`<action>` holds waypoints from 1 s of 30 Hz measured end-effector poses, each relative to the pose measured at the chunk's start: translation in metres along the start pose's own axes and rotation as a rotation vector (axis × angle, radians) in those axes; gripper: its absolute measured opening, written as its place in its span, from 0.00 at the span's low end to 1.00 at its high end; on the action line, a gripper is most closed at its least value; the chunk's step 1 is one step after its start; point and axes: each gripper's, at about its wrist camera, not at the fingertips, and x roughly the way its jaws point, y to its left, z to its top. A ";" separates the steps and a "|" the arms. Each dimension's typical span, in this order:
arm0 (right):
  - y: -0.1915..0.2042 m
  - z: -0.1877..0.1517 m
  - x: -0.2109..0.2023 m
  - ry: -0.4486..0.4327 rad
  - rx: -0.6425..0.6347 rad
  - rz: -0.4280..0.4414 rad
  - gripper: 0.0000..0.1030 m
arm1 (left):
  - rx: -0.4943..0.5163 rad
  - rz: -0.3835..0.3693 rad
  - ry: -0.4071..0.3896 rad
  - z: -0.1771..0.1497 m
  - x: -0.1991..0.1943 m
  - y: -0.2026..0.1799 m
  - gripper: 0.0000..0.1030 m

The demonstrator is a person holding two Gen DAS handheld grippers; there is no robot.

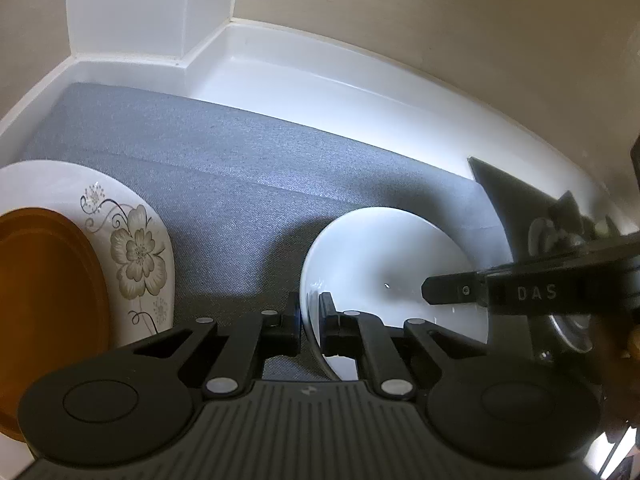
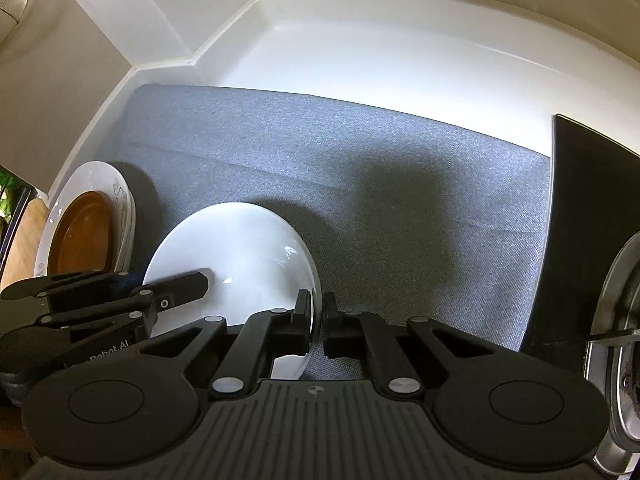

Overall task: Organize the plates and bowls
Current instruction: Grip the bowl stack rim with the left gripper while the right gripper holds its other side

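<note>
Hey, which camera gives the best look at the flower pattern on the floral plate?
The left wrist view: the white floral plate sits close, showing its beige flower and curling stems clearly beside the brown wooden plate. The right wrist view shows that plate small and edge-on, pattern barely visible.

White bowl [image 2: 240,248]: glazed ceramic, smooth, glossy, highlights shown. Floral plate [image 1: 136,248] glazed likewise; brown plate [image 1: 44,300] smooth, satin sheen, material not determined. Grey mat [image 2: 360,184]: woven cloth, matt, rough-textured; grippers' black plastic bodies are finished matt, ribbed, with metal rivets.
</note>
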 end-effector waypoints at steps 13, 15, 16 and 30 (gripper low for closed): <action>0.005 0.004 -0.016 -0.056 -0.008 0.006 0.05 | -0.013 0.003 -0.068 0.004 -0.021 0.000 0.08; 0.009 0.005 -0.022 -0.069 -0.017 0.003 0.05 | -0.017 0.000 -0.084 0.004 -0.026 -0.001 0.08; 0.009 0.005 -0.025 -0.076 -0.020 0.003 0.05 | -0.016 0.000 -0.092 0.004 -0.028 -0.002 0.08; 0.009 -0.004 -0.077 -0.152 -0.016 0.025 0.05 | 0.035 0.013 -0.155 0.012 -0.076 -0.035 0.08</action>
